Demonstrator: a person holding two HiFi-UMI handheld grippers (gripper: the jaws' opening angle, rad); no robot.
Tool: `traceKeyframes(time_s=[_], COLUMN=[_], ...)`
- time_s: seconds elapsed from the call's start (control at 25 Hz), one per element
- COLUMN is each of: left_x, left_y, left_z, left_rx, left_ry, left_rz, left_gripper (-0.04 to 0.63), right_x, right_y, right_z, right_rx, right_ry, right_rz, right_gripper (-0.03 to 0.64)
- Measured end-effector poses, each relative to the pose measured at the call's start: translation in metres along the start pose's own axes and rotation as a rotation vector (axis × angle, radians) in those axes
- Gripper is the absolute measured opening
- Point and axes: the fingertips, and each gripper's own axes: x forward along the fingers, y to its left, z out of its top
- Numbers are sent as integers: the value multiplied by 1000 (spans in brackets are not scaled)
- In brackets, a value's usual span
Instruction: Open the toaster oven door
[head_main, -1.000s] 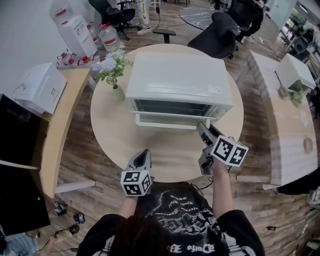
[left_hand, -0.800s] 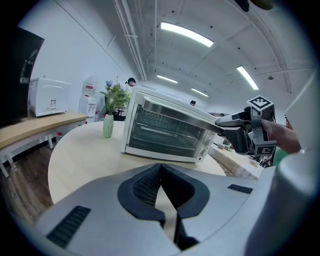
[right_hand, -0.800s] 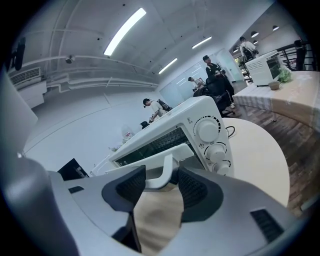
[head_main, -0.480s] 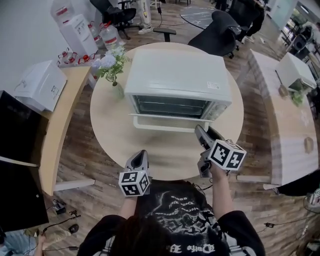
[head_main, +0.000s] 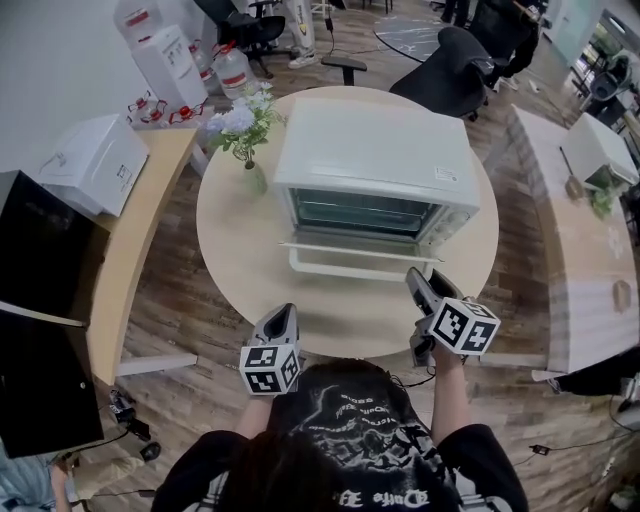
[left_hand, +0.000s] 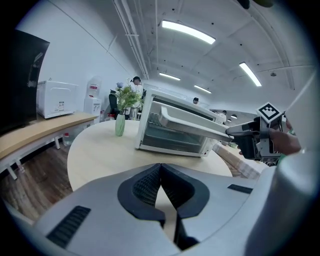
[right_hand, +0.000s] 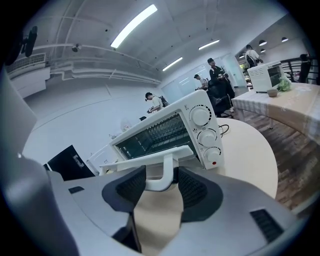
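Swinging down from almost shut a second ago, the door (head_main: 352, 256) of the toaster oven (head_main: 375, 150) now juts out toward the person at a slant, roughly half open. Its upper edge is well clear of the oven's front. The right gripper (head_main: 414, 279) has drawn back from the oven along with it. Its jaws stand wide yet pinch the right end of the door's white handle (right_hand: 162, 172), whose curved leg fills the gap between the black pads. The toaster oven sits in the middle of a round pale table (head_main: 235, 270), glass front facing the person, three knobs (right_hand: 205, 135) on the right of that front. The left gripper (head_main: 284, 318) hangs in front of the oven and off to its left, apart from the door. Its jaws are pressed together at the tips with nothing between them. A vase of flowers (head_main: 247, 130) stands just beside the oven's left side.
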Motion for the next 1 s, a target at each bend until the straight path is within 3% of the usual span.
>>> traceKeyframes(time_s=[1.0], left_x=[-4], left_y=[15], left_z=[-5], left_rx=[-7], left_ry=[-6], left_rz=[47], left_gripper=[15], right_x=[-14], right_y=[-10], right_z=[-48], right_rx=[-42], right_ry=[7], right_rz=[15], right_gripper=[179])
